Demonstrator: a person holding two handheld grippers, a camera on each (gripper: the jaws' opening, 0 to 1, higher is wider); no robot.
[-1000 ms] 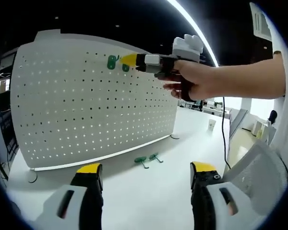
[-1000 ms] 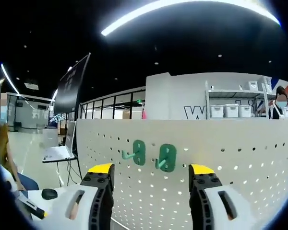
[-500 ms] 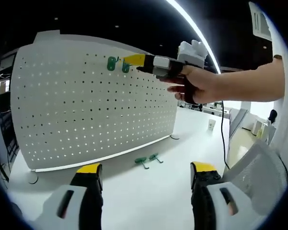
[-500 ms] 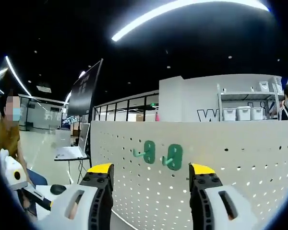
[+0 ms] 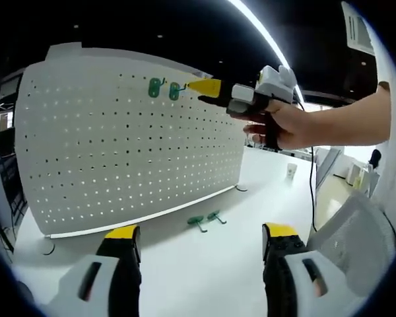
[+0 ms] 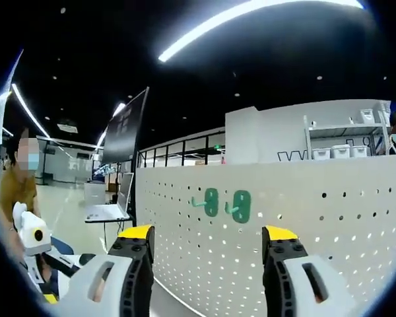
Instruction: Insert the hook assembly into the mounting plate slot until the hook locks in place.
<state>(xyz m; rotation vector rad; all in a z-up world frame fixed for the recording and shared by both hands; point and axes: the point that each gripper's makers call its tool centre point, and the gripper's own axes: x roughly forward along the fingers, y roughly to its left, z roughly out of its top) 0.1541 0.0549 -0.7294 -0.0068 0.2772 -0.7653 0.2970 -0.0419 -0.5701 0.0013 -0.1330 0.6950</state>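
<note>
Hooks first: two green hooks already sit side by side high on the white pegboard, the left green hook (image 5: pixel 155 87) and the right green hook (image 5: pixel 174 90) in my left gripper view; my right gripper view has them head-on, left green hook (image 6: pixel 210 202), right green hook (image 6: pixel 239 206), prongs pointing toward me.

My left gripper view takes in what the other does not: the whole pegboard (image 5: pixel 119 152) standing upright on the white worktop (image 5: pixel 204 264), and two loose green hooks (image 5: pixel 204 220) lying flat on the worktop just in front of the board's lower edge, near its right end. It also catches my right gripper (image 5: pixel 208 87) coming in from the right, held in a hand (image 5: pixel 277 122), its yellow tips close beside the mounted pair, not touching as far as I can tell.

Left gripper (image 5: pixel 201 234): fingers spread wide, nothing between them, low over the worktop.

My right gripper view adds the room behind the pegboard (image 6: pixel 303 238): a shelf (image 6: pixel 343 142) with white bins, contents not visible, and a seated person (image 6: pixel 16 198) at far left. Right gripper (image 6: pixel 208 232): fingers wide apart, empty, framing the two mounted hooks.
</note>
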